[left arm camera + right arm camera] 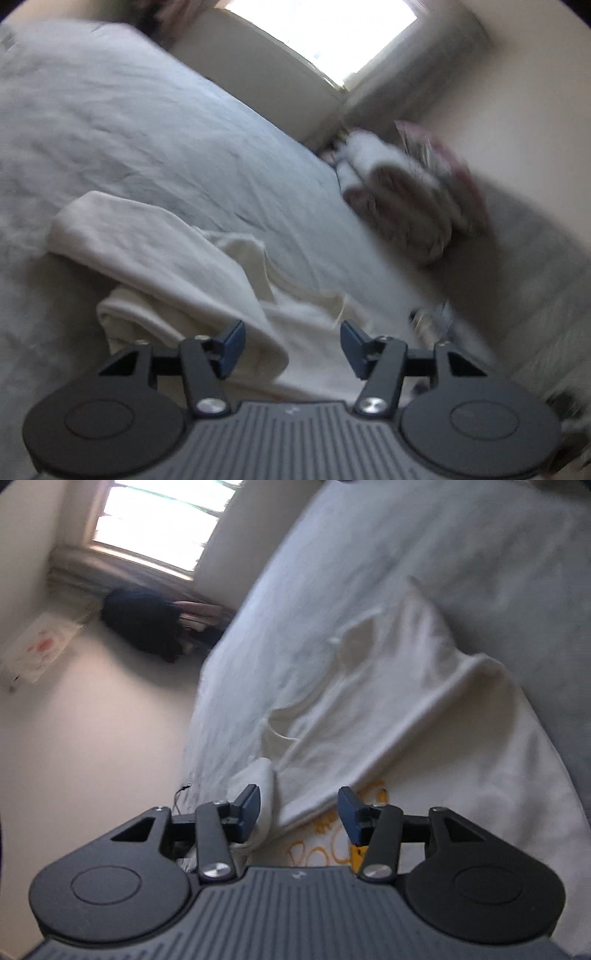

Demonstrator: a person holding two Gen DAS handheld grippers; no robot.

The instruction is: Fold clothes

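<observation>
Two pairs of tongs stand released over one cream garment (207, 258) on the bed (147, 122), nothing gripped; the left tongs (291, 345) hover above a folded-over band running far-left; the right tongs (297, 812) sit nearer the printed hem (332, 834), its long axis running far-right.

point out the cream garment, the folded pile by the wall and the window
cream garment (388, 716), right wrist view, on the smooth folded-over panel
folded pile (402, 206), left wrist view, on the front of its rolled layers
window (162, 524), right wrist view, on the bright pane
</observation>
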